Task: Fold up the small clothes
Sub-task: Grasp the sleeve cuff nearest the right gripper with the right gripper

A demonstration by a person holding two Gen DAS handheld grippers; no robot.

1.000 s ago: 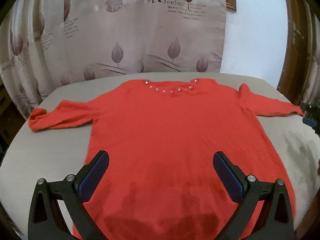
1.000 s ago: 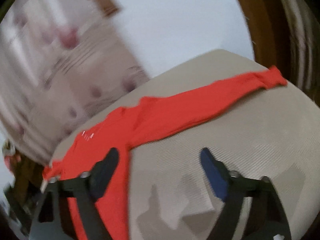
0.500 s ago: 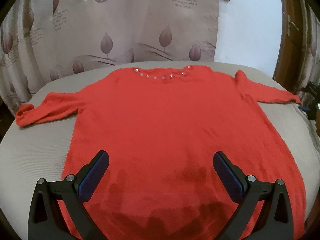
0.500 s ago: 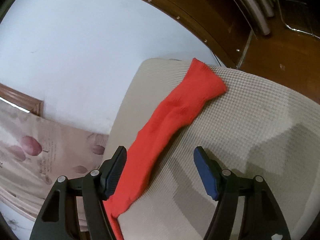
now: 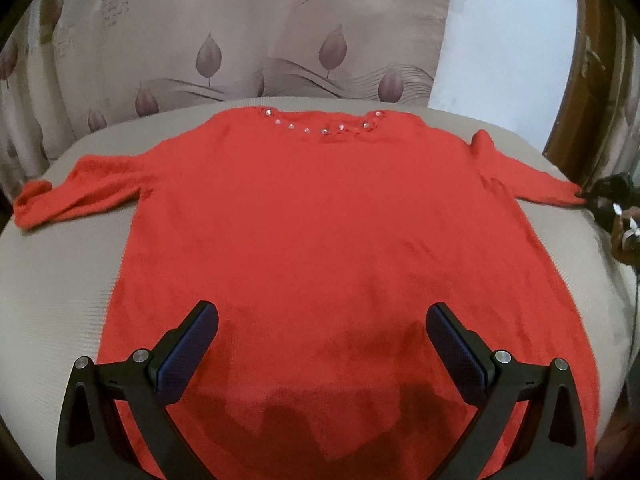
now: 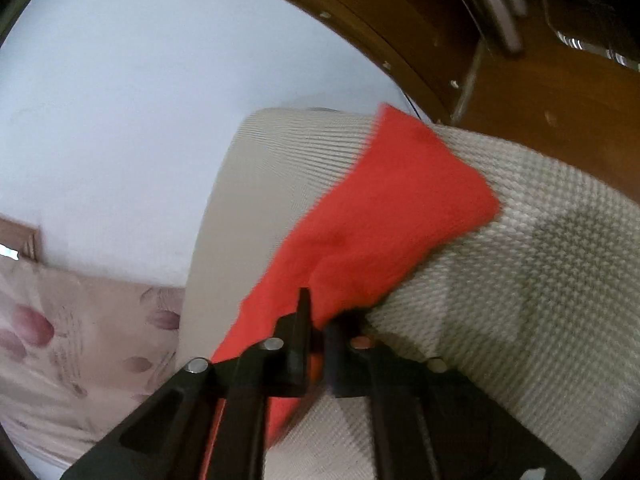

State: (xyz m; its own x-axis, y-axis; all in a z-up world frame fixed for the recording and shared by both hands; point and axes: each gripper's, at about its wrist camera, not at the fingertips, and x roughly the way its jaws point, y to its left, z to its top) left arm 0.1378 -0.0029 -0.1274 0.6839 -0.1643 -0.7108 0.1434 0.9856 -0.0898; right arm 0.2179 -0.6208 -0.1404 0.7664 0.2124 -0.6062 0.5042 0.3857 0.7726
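Observation:
A red long-sleeved sweater [image 5: 328, 216] with shiny studs at the neckline lies flat, front up, on a beige textured cushion [image 5: 56, 280]. Both sleeves are spread sideways. My left gripper [image 5: 322, 320] is open and empty, hovering over the sweater's lower hem. My right gripper [image 6: 318, 312] is shut on the sweater's right sleeve [image 6: 384, 216], close to the cuff. It shows in the left wrist view [image 5: 604, 196] as a dark shape at the right sleeve end.
A beige curtain [image 5: 248, 32] with leaf prints hangs behind the cushion. A white wall [image 5: 504, 48] and brown wooden furniture [image 6: 540, 80] stand at the right. The cushion edge [image 6: 208, 208] drops off just past the right sleeve.
My right gripper moved in onto the right sleeve and closed on it; it was open before. The left gripper shifted slightly closer over the sweater and stayed open.

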